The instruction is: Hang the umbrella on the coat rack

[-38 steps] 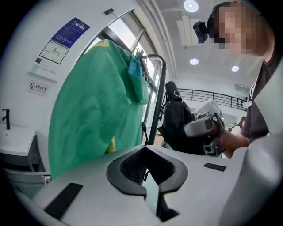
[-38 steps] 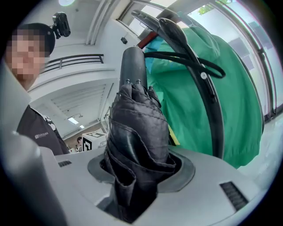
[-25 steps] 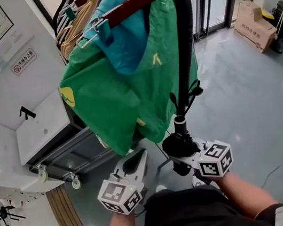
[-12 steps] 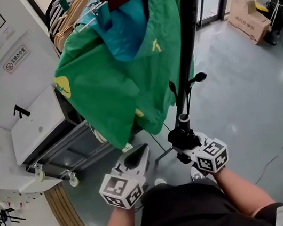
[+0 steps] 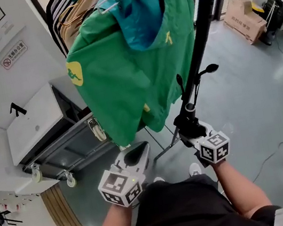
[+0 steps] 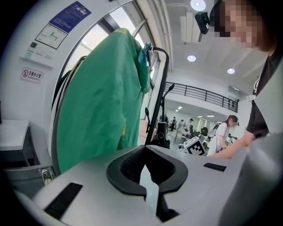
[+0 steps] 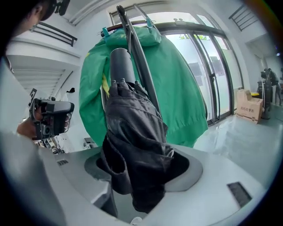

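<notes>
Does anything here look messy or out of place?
Only the black umbrella: its folded fabric sits loose and crumpled rather than strapped tight. The green jacket hangs normally on the coat rack.

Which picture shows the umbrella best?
The right gripper view: the folded umbrella fills its middle, close up. The head view shows it small and dark; the left gripper view, just its far-off end.

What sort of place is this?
Probably the entrance hall of an office or lab building: glass doors, a coat rack holding a green jacket, and a balcony railing above.
</notes>
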A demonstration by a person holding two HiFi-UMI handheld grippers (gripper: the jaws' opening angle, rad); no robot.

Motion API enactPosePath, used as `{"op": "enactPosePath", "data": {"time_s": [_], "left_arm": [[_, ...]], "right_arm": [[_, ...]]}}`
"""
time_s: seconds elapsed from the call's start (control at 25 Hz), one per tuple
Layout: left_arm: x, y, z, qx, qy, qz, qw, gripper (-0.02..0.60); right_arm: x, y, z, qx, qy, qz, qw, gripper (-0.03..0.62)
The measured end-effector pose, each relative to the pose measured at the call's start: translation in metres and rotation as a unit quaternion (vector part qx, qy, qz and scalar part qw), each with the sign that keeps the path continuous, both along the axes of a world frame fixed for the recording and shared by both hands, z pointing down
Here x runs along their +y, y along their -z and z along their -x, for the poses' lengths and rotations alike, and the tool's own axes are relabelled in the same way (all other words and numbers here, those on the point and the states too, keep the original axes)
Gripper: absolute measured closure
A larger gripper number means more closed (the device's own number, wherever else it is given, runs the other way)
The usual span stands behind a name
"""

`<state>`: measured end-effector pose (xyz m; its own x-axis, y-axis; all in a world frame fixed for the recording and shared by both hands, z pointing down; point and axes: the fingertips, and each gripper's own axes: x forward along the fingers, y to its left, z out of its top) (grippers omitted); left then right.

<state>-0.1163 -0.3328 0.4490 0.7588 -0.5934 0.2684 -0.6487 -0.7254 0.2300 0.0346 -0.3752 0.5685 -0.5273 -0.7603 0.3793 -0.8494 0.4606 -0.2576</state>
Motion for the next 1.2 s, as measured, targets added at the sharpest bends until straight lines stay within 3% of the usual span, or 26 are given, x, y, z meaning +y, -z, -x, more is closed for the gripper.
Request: {"op": "enactPosePath", "data": {"time_s": [0.44,0.6,0.8,0.92,1.04,1.2], "left_arm": [[0.025,-0.028,0.001,-0.007,-0.069,0.022,0.9974,0.569],[0.030,-0.023,0.003,0.004,-0.056,0.015,0.9983,0.569],[0.048,-0.020,-0.004,0.002,-0.030,0.008,0.9995,0.569],[0.065,-0.016,-0.019,0.004,-0.012,0.010,0.9999,0.569],[0.087,-0.010,-0.047,0.014,-0.003,0.009,0.9999,0.569],[0.113,-0.012,-0.090,0.013,-0.003,0.014,0.9998,0.569]], "right_arm": [[0.037,-0.013,-0.023,0.008,-0.074,0.020,0.997,0.338],[0.059,-0.021,-0.028,0.020,-0.066,0.041,0.997,0.338],[0.079,-0.005,-0.030,0.009,-0.036,0.018,0.999,0.343],[0.093,0.024,-0.027,-0.019,-0.003,-0.008,1.000,0.418],[0.118,0.061,-0.030,-0.062,0.026,-0.032,0.997,0.577],[0.155,0.104,-0.040,-0.107,0.065,-0.058,0.990,0.583]]}}
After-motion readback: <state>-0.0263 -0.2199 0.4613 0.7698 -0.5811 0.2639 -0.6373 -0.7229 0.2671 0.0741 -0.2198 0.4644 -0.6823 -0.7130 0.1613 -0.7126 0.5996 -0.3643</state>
